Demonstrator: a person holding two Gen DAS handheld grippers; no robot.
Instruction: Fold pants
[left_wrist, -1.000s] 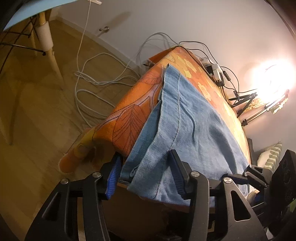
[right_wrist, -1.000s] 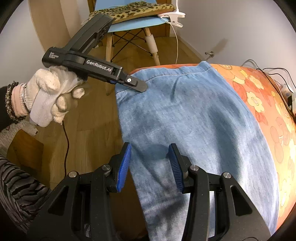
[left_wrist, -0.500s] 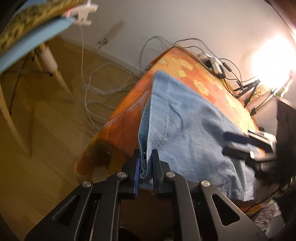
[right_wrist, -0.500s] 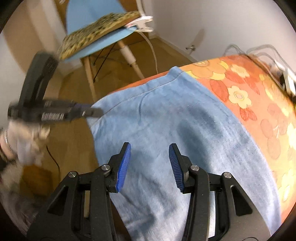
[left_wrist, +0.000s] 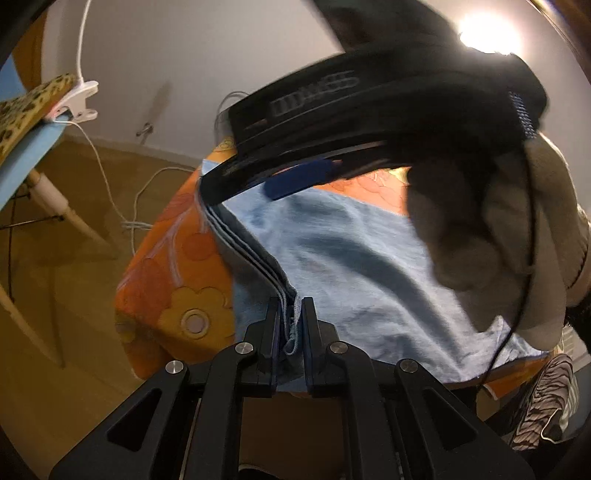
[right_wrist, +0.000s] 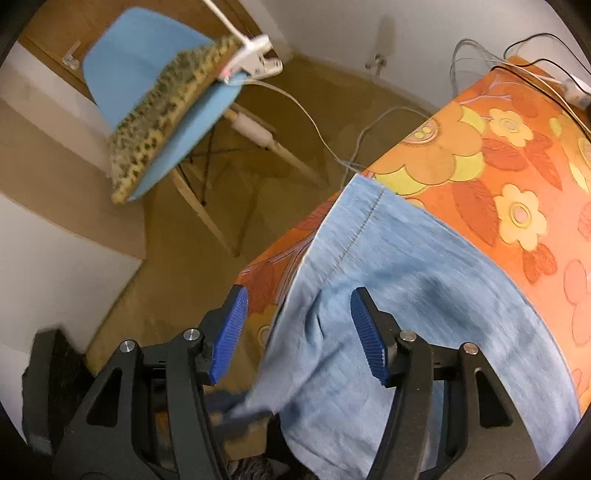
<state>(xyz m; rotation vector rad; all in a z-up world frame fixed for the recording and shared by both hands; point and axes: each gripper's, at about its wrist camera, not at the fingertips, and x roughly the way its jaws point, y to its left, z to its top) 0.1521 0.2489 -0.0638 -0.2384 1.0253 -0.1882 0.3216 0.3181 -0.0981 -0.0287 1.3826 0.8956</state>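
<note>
The pants (right_wrist: 406, 295) are light, faded blue denim with paler stitching along the hem. The desk (right_wrist: 517, 177) under them wears an orange cloth printed with yellow flowers and darker red-orange leaves. Both the left gripper (left_wrist: 290, 328) and the right gripper (right_wrist: 299, 332) are black with ribbed blue pads (right_wrist: 367, 336). The chair (right_wrist: 125, 70) is pale blue with light wooden legs, its cushion (right_wrist: 162, 114) leopard-spotted in tan and dark brown. The floor (right_wrist: 314, 110) is a warm yellowish brown, the wall (left_wrist: 184, 55) white.
</note>
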